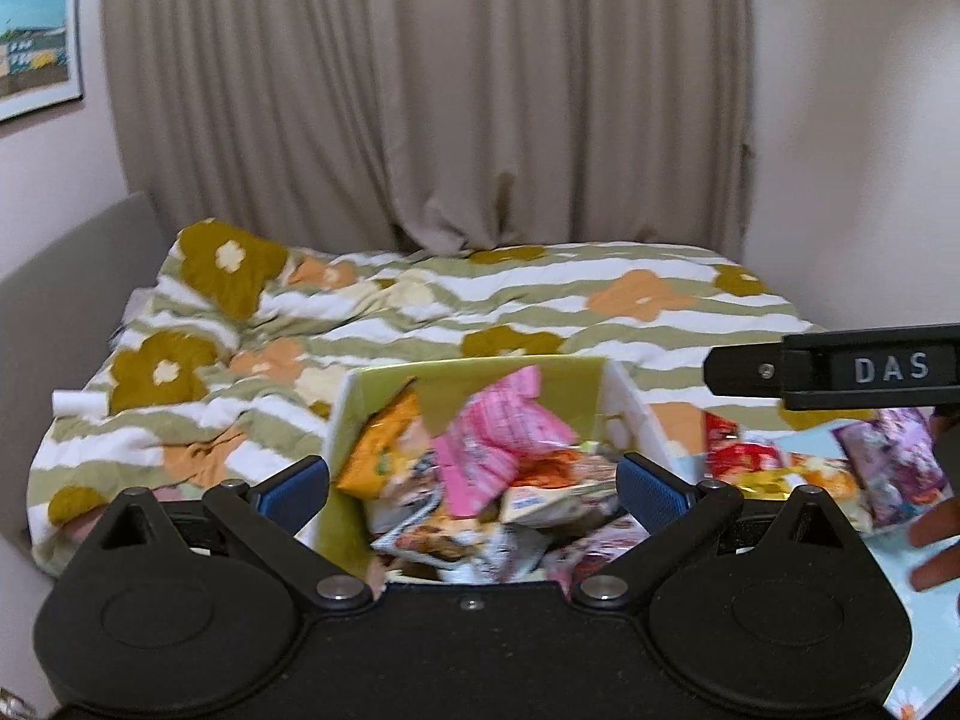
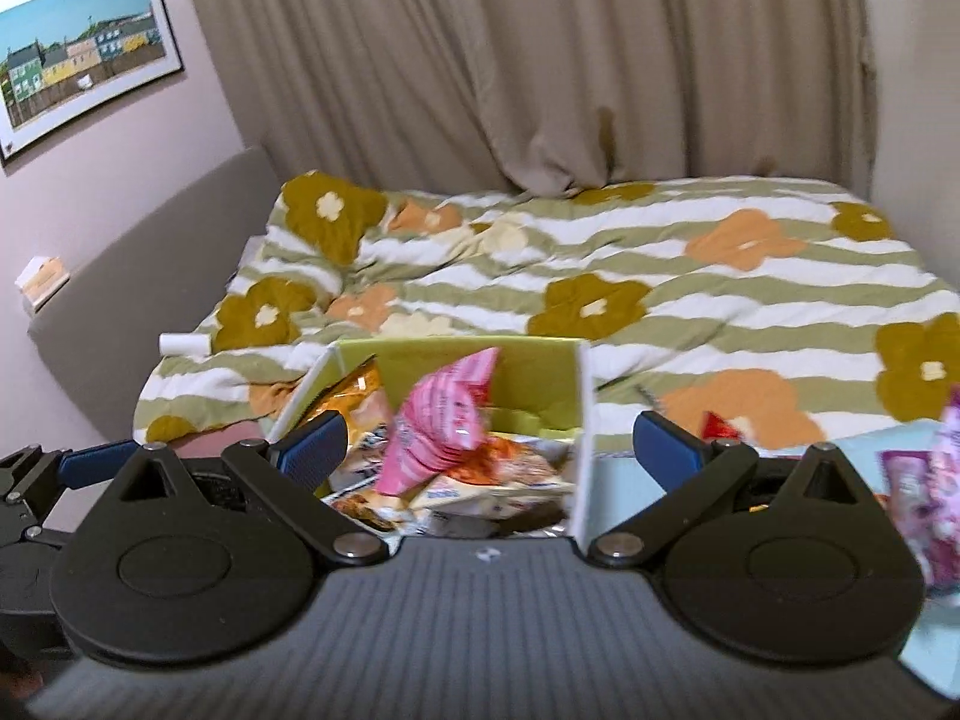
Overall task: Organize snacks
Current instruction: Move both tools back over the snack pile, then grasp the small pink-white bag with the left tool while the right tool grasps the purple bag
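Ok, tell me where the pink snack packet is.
The pink snack packet stands upright in the green-lined box, centre of both wrist views, right of an orange bag.

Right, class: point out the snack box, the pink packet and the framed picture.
snack box (image 2: 585,420): right wrist view, on its white right wall.
pink packet (image 2: 441,420): right wrist view, on the middle of the wrapper.
framed picture (image 2: 84,78): right wrist view, on the painted houses.

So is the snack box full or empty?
Pretty full. The box is open on top, with packets piled inside, and a pink packet sticks up near its rim.
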Demonstrator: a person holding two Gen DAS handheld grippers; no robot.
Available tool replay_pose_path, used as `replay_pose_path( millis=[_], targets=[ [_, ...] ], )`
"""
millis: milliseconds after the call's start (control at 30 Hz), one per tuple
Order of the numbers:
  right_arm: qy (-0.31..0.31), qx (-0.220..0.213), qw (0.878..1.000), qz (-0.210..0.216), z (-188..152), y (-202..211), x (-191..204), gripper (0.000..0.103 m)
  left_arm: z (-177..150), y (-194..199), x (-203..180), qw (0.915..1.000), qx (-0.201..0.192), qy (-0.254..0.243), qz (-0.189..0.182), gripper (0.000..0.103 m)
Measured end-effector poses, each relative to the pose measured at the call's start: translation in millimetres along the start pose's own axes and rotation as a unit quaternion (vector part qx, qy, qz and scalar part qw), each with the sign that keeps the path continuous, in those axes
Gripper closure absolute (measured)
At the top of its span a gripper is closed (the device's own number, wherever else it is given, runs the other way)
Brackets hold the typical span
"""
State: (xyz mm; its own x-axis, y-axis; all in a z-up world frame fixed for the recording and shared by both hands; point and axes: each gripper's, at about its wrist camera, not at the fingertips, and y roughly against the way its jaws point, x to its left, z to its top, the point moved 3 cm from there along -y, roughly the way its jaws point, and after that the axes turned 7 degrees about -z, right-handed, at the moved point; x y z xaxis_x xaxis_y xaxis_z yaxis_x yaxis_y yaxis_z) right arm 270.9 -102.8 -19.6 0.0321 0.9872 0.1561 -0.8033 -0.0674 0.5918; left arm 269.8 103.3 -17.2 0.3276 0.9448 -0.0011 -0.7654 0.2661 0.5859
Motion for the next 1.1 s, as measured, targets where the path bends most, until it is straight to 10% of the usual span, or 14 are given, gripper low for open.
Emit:
replay_pose_path(
  millis=[500,1100],
  targets=[
    [0.008,-0.013,0.997,-0.072,-13.7,67.0,-150.9,0.0,-8.1,0.6,-133.4,0.9989,-0.007,-0.028,-0.037,0.0],
    [0.021,0.044,0.996,-0.068,-49.3,3.8,-276.3,0.0,-76.4,-98.1,-264.2,0.9932,0.076,-0.067,-0.058,0.003]
  ],
)
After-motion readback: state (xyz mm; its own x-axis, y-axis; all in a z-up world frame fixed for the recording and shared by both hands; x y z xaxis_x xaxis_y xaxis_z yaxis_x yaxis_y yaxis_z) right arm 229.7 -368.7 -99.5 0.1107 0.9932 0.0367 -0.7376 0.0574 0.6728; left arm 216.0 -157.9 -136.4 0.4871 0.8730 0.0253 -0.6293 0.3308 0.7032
